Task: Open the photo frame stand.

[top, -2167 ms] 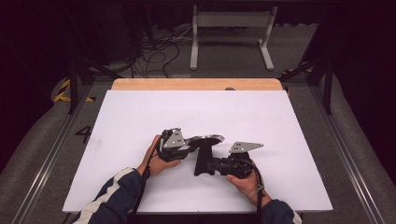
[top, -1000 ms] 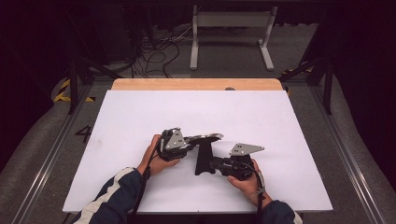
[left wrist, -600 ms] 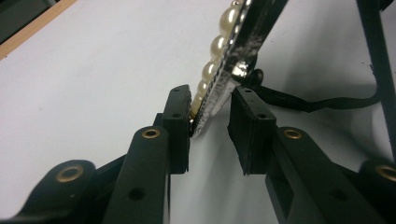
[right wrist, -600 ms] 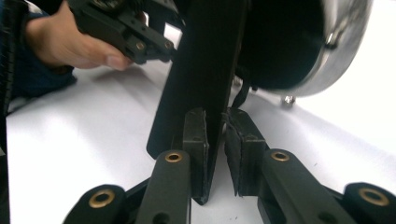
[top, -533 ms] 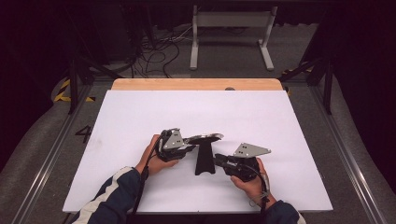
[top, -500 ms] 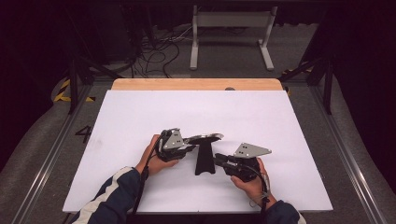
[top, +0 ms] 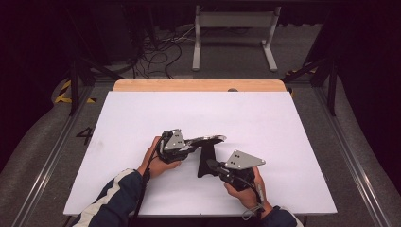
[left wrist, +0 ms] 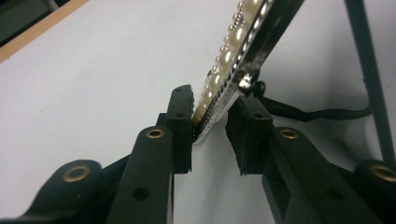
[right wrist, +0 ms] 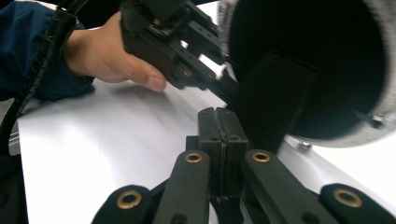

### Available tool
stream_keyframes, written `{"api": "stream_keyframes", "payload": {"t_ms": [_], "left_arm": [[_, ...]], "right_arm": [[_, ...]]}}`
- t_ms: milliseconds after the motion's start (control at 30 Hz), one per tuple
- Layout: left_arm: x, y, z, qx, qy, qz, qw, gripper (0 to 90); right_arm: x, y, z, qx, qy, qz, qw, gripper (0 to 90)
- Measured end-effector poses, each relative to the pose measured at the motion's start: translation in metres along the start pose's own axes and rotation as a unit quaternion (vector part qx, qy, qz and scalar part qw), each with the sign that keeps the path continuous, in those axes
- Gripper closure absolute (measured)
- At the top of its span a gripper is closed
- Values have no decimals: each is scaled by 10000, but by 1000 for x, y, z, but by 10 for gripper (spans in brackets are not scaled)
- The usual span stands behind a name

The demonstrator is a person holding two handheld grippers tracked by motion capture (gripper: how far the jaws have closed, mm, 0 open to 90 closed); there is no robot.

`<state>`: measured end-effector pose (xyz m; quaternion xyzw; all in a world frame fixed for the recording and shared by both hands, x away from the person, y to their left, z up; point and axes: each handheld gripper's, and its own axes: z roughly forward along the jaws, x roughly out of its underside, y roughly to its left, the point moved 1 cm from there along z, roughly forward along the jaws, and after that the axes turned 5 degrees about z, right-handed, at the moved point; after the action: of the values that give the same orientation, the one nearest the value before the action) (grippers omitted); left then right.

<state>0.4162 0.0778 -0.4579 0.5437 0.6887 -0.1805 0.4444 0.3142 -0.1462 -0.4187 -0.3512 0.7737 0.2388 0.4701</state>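
My left gripper pinches the pearl frame's rim; right gripper fully closed, empty, beside what's probably its stand.

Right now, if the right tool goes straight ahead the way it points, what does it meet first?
Probably the black stand leg on the back of the pearl-edged frame. The right tool, shut and empty, points straight at it; depth is unclear.

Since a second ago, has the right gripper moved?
Yes. The right gripper has drawn back right, off the black stand, jaws just closed empty.
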Motion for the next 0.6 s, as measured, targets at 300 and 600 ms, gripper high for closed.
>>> {"api": "stream_keyframes", "payload": {"t_ms": [300,600], "left_arm": [[0,0,1,-25,38,12,10000,744],[0,0,1,-32,45,46,10000,746]], "right_arm": [[4,19,30,113,275,-44,9995,900],[11,30,55,456,434,43,9980,900]]}}
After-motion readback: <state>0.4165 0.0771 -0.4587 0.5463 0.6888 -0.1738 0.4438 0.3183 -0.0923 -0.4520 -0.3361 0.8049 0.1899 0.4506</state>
